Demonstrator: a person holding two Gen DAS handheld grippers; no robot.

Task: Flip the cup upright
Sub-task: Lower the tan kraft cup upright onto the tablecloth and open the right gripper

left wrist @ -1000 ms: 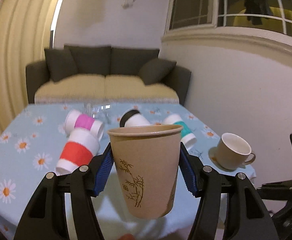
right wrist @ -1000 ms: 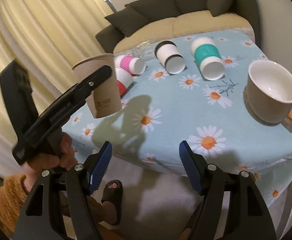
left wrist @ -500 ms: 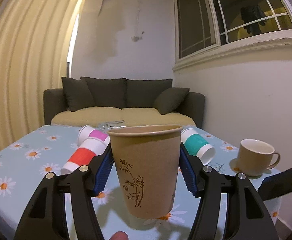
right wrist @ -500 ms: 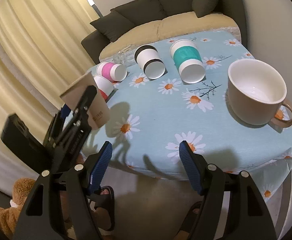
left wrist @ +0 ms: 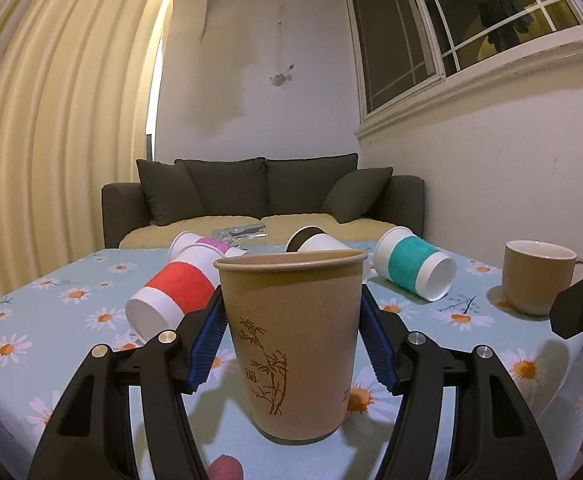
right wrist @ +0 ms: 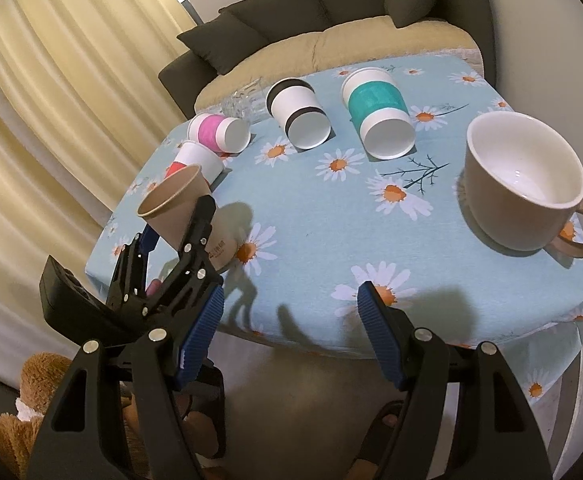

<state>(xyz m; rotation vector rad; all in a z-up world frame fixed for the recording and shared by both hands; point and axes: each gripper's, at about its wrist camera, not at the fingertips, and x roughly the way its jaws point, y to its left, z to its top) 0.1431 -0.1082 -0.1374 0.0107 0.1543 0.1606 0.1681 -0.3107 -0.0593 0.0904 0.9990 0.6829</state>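
Observation:
My left gripper (left wrist: 293, 340) is shut on a brown paper cup (left wrist: 291, 340) with a bamboo print. The cup is upright, mouth up, its base at or just above the daisy tablecloth (left wrist: 71, 320) near the front left edge. In the right wrist view the same cup (right wrist: 187, 212) sits between the left gripper's fingers (right wrist: 201, 224) at the table's left edge. My right gripper (right wrist: 289, 340) is open and empty, off the table's near edge.
Several sleeved cups lie on their sides: red (left wrist: 175, 292), pink (right wrist: 217, 132), black-banded (right wrist: 297, 114) and teal (right wrist: 379, 114). A beige mug (right wrist: 523, 184) stands upright at the right. A dark sofa (left wrist: 263, 200) is behind the table.
My left gripper has come down and forward with the brown cup, from in the air to the tablecloth level. My right gripper has shifted slightly closer, still open.

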